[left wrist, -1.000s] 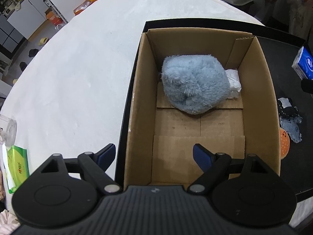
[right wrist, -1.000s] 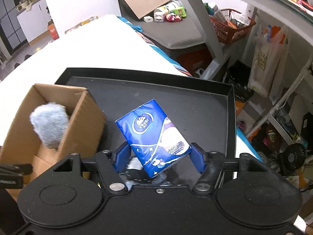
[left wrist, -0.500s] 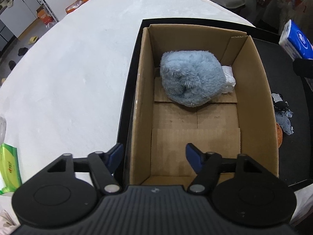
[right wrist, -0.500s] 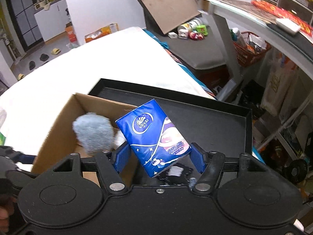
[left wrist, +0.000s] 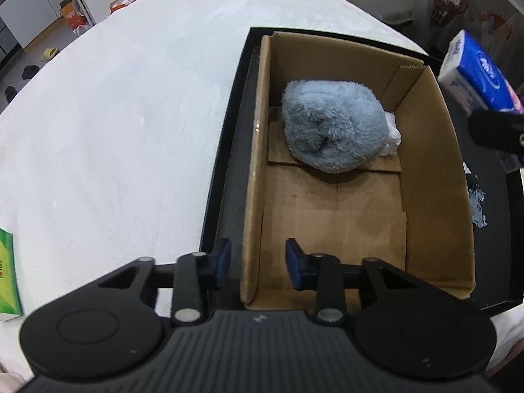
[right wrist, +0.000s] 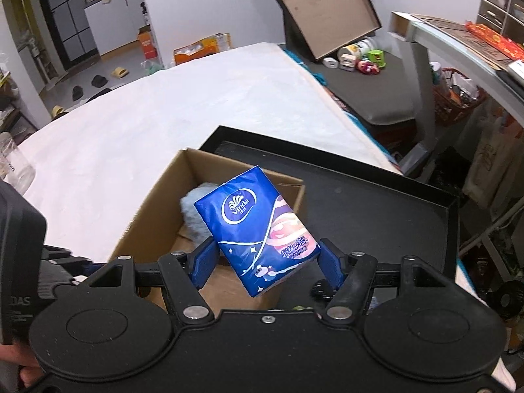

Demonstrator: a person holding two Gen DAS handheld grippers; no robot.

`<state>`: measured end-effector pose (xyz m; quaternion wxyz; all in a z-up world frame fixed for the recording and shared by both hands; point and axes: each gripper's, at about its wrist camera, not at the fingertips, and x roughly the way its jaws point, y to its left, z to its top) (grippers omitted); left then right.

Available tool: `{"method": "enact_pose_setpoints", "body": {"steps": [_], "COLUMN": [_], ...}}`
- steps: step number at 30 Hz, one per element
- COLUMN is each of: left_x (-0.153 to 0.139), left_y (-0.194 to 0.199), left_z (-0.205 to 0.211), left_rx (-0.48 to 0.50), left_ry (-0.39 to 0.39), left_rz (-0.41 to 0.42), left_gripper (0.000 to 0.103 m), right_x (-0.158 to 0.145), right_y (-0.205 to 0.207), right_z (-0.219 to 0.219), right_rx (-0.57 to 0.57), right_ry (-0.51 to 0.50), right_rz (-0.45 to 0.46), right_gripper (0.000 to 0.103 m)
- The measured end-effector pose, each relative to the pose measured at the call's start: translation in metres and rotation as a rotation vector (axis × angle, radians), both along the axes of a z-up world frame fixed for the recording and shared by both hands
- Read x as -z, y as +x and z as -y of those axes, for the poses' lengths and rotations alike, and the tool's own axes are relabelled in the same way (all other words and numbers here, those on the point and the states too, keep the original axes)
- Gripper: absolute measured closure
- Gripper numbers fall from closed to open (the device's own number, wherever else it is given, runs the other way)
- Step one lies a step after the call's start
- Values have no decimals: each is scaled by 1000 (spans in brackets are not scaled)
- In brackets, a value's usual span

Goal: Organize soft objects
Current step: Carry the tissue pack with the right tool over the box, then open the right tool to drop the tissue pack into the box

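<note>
Gripping blue tissue pack (right wrist: 258, 229) tilted between right gripper (right wrist: 265, 262) pads, above cardboard box (left wrist: 429, 150), left gripper (left wrist: 258, 262) jaws closing astride box's left wall, not yet pressing it, blue plush (left wrist: 330, 124) at box's far end

1. Looks like a lived-in home doubling as a storeroom.
2. Slippers (right wrist: 118, 72) scattered on a tiled floor beside white cabinets (right wrist: 113, 21).
3. Toys and tins (right wrist: 358, 57) heaped on a low grey platform.
4. Opened cartons (right wrist: 201, 48) on the floor, a red basket (right wrist: 458, 96) and hanging bags (right wrist: 491, 163) under a shelf.
</note>
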<state>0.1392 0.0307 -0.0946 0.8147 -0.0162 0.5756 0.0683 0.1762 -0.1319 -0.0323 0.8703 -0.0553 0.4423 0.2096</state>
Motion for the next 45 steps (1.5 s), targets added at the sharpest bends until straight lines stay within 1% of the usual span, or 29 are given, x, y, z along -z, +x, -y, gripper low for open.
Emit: {"method": "enact_pose_setpoints", "body": {"steps": [2,3,5,7,13,22,29,36,45], "left_x": [1,2,4,6,8,10,15,19,23], "left_y": [-2,-3,-5,-6,-8,-9,-4,-1,4], "left_z": [-3,-5,-9,-13,-16,-20,-24,-28,-30], "left_rx": [1,-2,-10,-13,-7,-5,-14,-22,-24], "left_ry": [-3,-7,-24,-45,-57,-74,-95,-109,-116], "left_rz": [11,14,17,19,32,27,10,4,-12], "left_gripper": [81,83,89,92,93,93,92,92,91], "right_x": [0,1,3,5,15,26,31,36,40], "right_y": [-1,-2,-2,-4,-9,-12,-1,3,4], "right_z": [-5,-7,-12,-17,-34,-58,-64,-74,-76], "right_rx": [-6,-9,-16,-28,-78,-197,-273,-303,-305], "right_ry": [9,13,18,21,12,-41,-44,-33,-23], "right_rz": [-9,-16,-28,-39,-67,-69,-126,-152,-148], "right_gripper": [39,39,39,39,39,38,38,38,36]}}
